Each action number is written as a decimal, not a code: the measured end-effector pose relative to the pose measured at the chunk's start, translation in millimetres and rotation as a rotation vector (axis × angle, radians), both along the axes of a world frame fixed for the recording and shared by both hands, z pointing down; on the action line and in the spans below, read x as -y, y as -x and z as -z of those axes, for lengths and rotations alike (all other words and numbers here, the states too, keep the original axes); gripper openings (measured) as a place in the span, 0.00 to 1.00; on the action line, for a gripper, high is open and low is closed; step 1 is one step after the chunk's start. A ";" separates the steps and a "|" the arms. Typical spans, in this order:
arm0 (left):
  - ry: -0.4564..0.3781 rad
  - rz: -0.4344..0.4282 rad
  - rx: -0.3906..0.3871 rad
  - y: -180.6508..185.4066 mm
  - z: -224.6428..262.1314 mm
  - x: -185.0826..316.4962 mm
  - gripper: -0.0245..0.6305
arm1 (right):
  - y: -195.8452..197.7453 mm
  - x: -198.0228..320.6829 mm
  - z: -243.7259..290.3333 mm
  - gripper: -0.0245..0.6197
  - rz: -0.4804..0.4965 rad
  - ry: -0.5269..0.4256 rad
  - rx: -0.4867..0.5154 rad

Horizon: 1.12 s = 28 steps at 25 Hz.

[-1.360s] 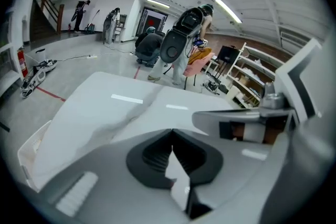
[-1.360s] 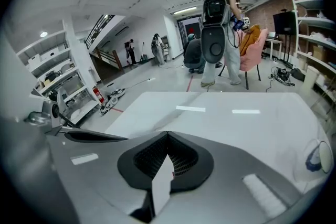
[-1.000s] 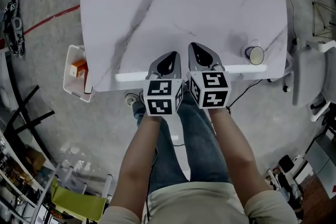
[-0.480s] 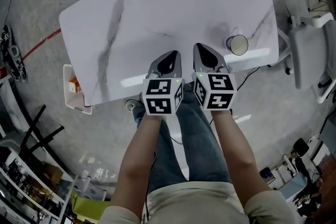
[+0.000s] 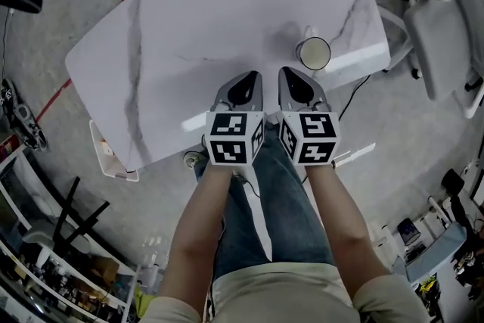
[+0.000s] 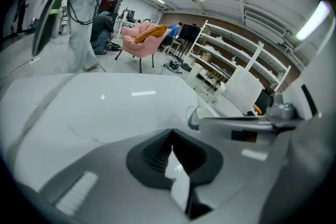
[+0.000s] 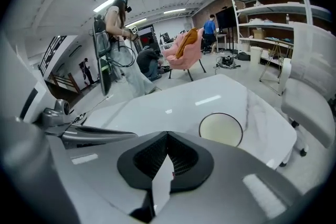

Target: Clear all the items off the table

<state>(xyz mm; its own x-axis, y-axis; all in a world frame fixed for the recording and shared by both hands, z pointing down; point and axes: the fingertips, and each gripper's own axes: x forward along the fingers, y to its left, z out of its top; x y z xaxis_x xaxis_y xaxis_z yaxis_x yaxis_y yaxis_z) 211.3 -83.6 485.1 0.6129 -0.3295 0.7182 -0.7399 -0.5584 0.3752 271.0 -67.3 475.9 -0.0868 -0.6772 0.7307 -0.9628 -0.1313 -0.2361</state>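
Marble table (image 5: pixel 212 19) hides most of a bin (image 5: pixel 115 170); left gripper (image 5: pixel 251 78) and right gripper (image 5: pixel 285 75) fingers pressed together, near a cup (image 5: pixel 313 54).

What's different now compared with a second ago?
The person has turned and shifted along the table, carrying the left gripper and right gripper toward the cup. It was off to the right and now stands just ahead of the right gripper. Nothing was taken hold of or let go. Unchanged: both grippers shut, empty, side by side; the cup is in its spot near the table's edge.
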 end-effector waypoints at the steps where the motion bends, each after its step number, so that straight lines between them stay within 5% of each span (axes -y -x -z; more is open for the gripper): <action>1: 0.001 -0.012 0.001 -6.5 -2.1 -1.3 0.05 | -6.2 -3.2 -2.0 0.04 -0.010 0.002 -0.001; 15: -0.003 -0.135 0.017 -64.1 -15.1 -14.0 0.05 | -65.0 -49.7 -19.8 0.04 -0.138 0.044 -0.015; 28: -0.019 -0.169 0.044 -62.3 -6.3 -14.9 0.05 | -67.4 -56.0 -18.3 0.04 -0.153 0.051 -0.030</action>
<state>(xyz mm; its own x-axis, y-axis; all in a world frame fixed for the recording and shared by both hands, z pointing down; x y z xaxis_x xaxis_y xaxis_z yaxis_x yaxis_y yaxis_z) 273.6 -68.7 491.4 0.6292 -0.2380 0.7399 -0.6501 -0.6829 0.3332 338.4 -11.3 494.2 0.0367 -0.6429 0.7650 -0.9371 -0.2880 -0.1971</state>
